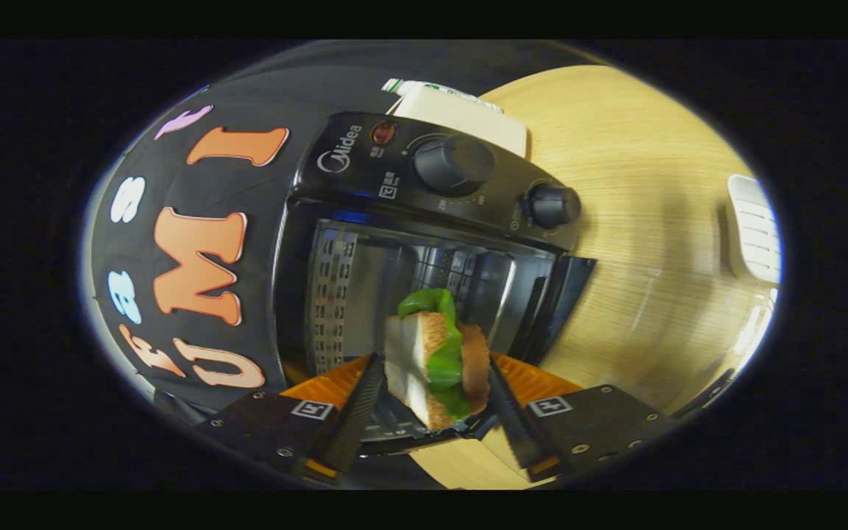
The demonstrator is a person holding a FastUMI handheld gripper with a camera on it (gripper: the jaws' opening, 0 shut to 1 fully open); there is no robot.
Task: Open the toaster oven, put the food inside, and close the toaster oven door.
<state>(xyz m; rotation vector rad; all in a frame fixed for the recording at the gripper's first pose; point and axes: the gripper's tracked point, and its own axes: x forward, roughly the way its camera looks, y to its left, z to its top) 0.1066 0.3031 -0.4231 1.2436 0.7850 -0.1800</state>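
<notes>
Pale wooden tabletop (659, 221) with fine grain stretches under everything, and black cloth wall (174, 346) closes the space behind it. On the table stands the black metal toaster oven (365, 169), and its door (424, 434) hangs open toward the gripper, so the shiny chamber (372, 287) with perforated side walls is visible. On its control panel sit two round black knobs, a bigger one (453, 163) and a smaller one (553, 205), with a small red lamp (383, 133) beside the bigger knob. Behind the oven, touching its back side or just beside it, I cannot tell which, is a cream-coloured box (468, 118). Well apart from the oven, at the far side of the table, lies a white ribbed object (754, 232).

The gripper (435, 386) holds the sandwich of toasted bread with green lettuce (435, 361); both fingers press on its two sides, so the tongs are clamped on it. The sandwich stays above the open door, just in front of the chamber mouth, not yet inside.
</notes>
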